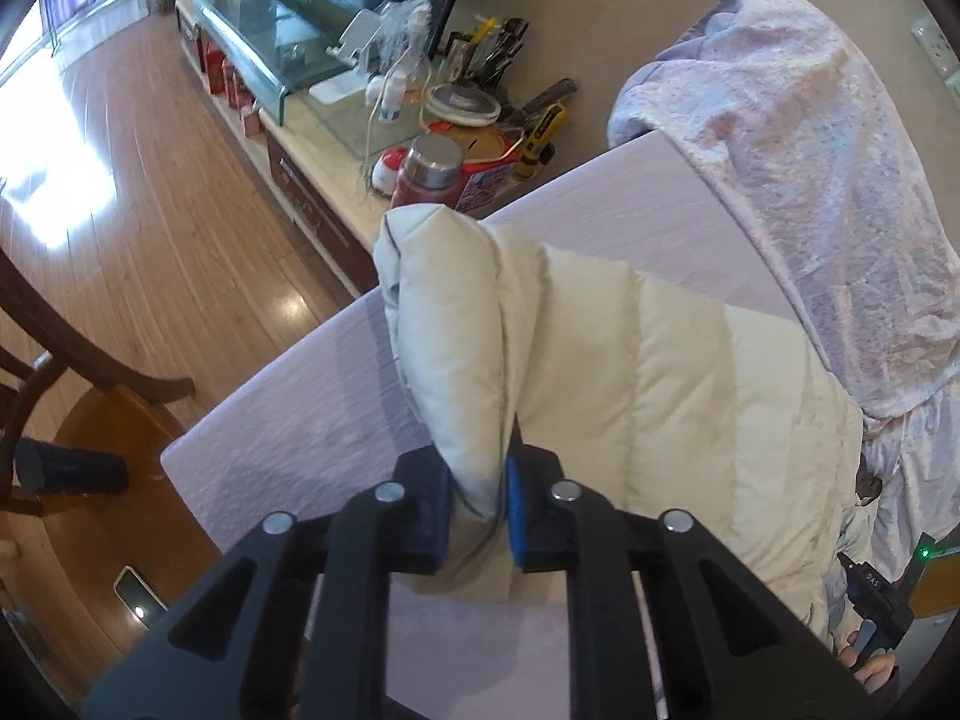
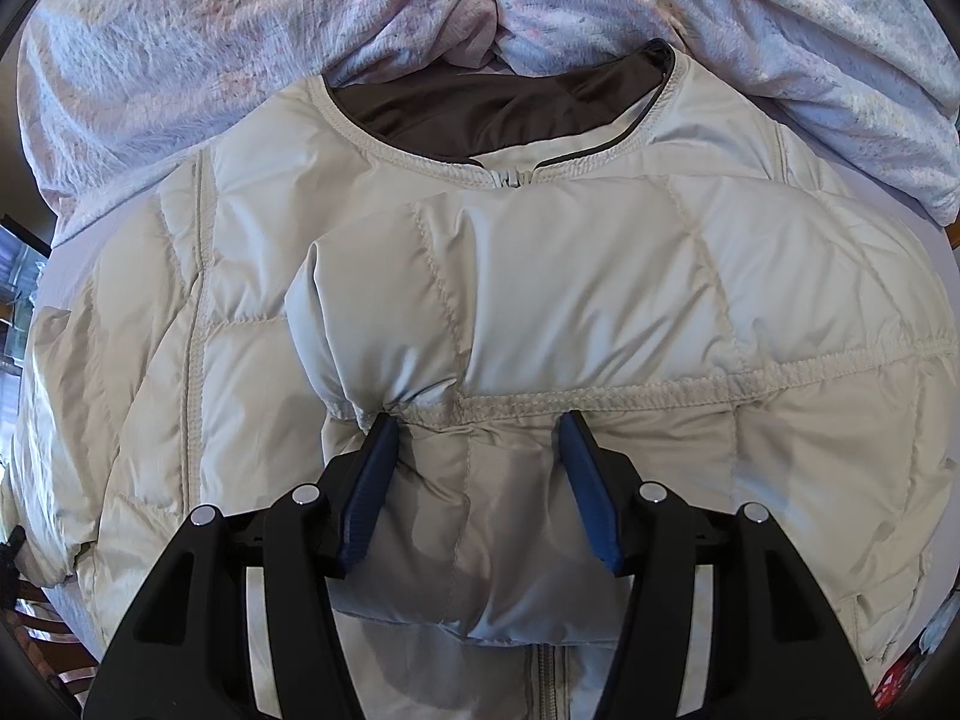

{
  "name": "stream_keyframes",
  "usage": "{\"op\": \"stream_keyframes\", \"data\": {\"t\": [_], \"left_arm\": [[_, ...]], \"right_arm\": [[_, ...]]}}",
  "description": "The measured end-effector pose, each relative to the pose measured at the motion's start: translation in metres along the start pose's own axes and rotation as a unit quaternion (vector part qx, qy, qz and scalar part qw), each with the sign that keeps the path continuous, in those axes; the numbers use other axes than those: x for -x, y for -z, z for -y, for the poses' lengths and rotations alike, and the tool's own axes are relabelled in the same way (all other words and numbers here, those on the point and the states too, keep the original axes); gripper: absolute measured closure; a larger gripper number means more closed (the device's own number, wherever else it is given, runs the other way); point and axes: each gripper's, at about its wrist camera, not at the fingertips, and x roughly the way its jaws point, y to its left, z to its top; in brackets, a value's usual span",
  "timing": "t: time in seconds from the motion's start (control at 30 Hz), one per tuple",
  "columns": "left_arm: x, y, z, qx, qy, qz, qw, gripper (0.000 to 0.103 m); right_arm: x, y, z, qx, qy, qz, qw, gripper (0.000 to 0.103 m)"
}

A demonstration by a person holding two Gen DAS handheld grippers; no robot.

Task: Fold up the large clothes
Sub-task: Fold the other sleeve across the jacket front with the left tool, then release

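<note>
A pale table (image 1: 600,204) stands in a room with a wood floor (image 1: 150,210); on it lies a cream puffer jacket (image 2: 252,312), front up, zip closed, collar toward a heap of lilac blanket (image 2: 180,60) piled at the table's far side

The fold is at its sleeve stage, by the look of it. One sleeve (image 2: 540,276) already lies across the chest, and the right gripper (image 2: 477,438) sits over its cuff end, blue pads about half apart with the padded cloth bulging between them; whether they press or only straddle it I cannot tell. The left gripper (image 1: 477,498) is pinched nearly shut on the cuff of the other sleeve (image 1: 444,330), which stands up in a ridge near the table edge

Next, I judge, that sleeve must be carried over the body and laid flat on the first, while the right side keeps the jacket from sliding. The fill is slippery and springy, so a thin pinch may slip

Around: a low cabinet (image 1: 336,180) just beyond the table crowded with a flask (image 1: 429,171), jars, tools and a glass case (image 1: 264,30); a chair (image 1: 72,330) at the left; a phone (image 1: 139,591) on a round wooden top. None lies in the sleeve's way. The blanket crowds the collar and could snag the fold
</note>
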Motion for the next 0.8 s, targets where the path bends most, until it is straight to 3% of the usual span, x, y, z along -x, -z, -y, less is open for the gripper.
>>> {"op": "stream_keyframes", "data": {"t": [0.37, 0.53, 0.8], "left_arm": [[0.064, -0.009, 0.103, -0.084, 0.080, 0.064, 0.9911, 0.091], [0.090, 0.002, 0.169, -0.132, 0.138, 0.072, 0.9789, 0.091], [0.098, 0.045, 0.266, -0.218, 0.186, 0.057, 0.9564, 0.091]], "right_arm": [[0.006, 0.007, 0.007, -0.001, -0.013, 0.005, 1.000, 0.038], [0.011, 0.015, 0.012, 0.005, -0.016, 0.004, 1.000, 0.035], [0.031, 0.025, 0.030, -0.001, -0.046, 0.008, 0.999, 0.032]]}}
